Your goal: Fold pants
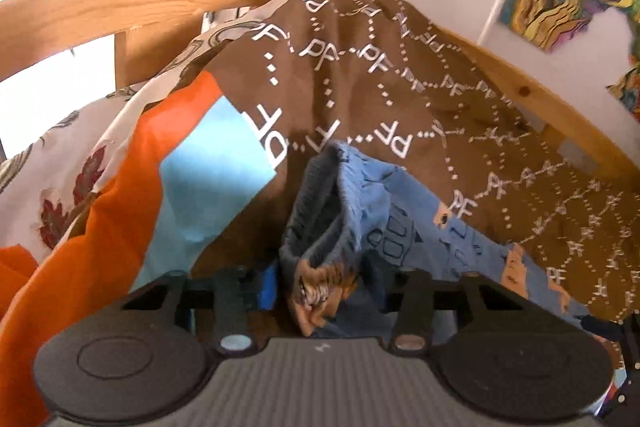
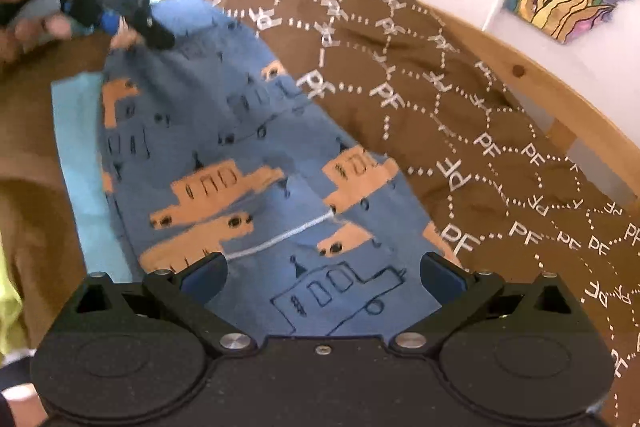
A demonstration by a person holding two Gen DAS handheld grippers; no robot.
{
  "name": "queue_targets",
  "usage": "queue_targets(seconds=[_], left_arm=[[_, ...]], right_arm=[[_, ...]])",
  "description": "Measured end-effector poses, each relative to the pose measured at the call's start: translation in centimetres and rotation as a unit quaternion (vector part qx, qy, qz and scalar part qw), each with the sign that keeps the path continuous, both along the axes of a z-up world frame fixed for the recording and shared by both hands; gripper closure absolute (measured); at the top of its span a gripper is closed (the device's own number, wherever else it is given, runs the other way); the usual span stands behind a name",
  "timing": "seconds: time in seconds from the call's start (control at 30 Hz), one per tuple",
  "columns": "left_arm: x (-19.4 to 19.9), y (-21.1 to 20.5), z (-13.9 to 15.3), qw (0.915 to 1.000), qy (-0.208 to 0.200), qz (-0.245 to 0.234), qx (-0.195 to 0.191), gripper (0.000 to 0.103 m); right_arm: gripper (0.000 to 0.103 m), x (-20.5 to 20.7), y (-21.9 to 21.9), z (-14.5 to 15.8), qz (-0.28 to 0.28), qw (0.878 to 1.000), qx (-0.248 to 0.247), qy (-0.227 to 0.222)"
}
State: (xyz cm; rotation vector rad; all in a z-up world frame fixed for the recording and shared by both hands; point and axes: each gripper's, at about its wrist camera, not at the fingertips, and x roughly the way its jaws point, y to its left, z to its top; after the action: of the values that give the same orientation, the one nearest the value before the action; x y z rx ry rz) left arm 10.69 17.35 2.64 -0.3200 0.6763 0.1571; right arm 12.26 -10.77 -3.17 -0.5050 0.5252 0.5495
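blue pants (image 1: 384, 227) printed with orange trucks are seen in the left wrist view bunched at the ribbed waistband, which is pinched between the fingers of the left gripper (image 1: 324, 287) above a brown blanket (image 1: 360, 87) patterned with white letters, an orange and light blue cloth (image 1: 168, 163) lying beside it. in the right wrist view the pants (image 2: 248, 163) are spread flat on the brown blanket (image 2: 460, 115) against a wooden bed frame (image 2: 560, 99), the right gripper (image 2: 324, 271) is held with its jaws wide apart over the near end, and the left gripper (image 2: 136, 27) is clamped on the far end, a hand (image 2: 24, 23) blurred behind it.
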Motion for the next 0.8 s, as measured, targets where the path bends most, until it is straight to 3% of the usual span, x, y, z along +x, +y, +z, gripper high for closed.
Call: queue_targets(seconds=[0.07, 0.17, 0.33, 0.47, 0.7, 0.8], left_arm=[[0.1, -0.4, 0.4, 0.9999, 0.007, -0.005, 0.006, 0.08], [-0.4, -1.7, 1.3, 0.9996, -0.008, -0.02, 0.02, 0.084], [-0.8, -6.2, 3.3, 0.9908, -0.016, -0.062, 0.119, 0.085], [-1.0, -9.6, 4.6, 0.981, -0.022, -0.103, 0.163, 0.085], [-1.5, -14.9, 5.9, 0.9648, -0.041, -0.193, 0.174, 0.085], [-1.5, -17.7, 5.7, 0.953, -0.042, -0.241, 0.179, 0.085]], right_arm=[[0.001, 0.2, 0.2, -0.3, -0.006, 1.0, -0.005, 0.006], [0.001, 0.2, 0.1, -0.2, -0.008, 1.0, -0.001, 0.004], [0.001, 0.0, -0.5, 0.0, -0.017, 1.0, 0.004, 0.003], [0.001, -0.5, -1.9, 0.7, -0.035, 0.999, 0.02, 0.001], [0.001, -1.8, -5.6, 2.0, -0.079, 0.996, 0.037, -0.012], [0.001, -2.6, -7.7, 2.4, -0.1, 0.994, 0.036, -0.022]])
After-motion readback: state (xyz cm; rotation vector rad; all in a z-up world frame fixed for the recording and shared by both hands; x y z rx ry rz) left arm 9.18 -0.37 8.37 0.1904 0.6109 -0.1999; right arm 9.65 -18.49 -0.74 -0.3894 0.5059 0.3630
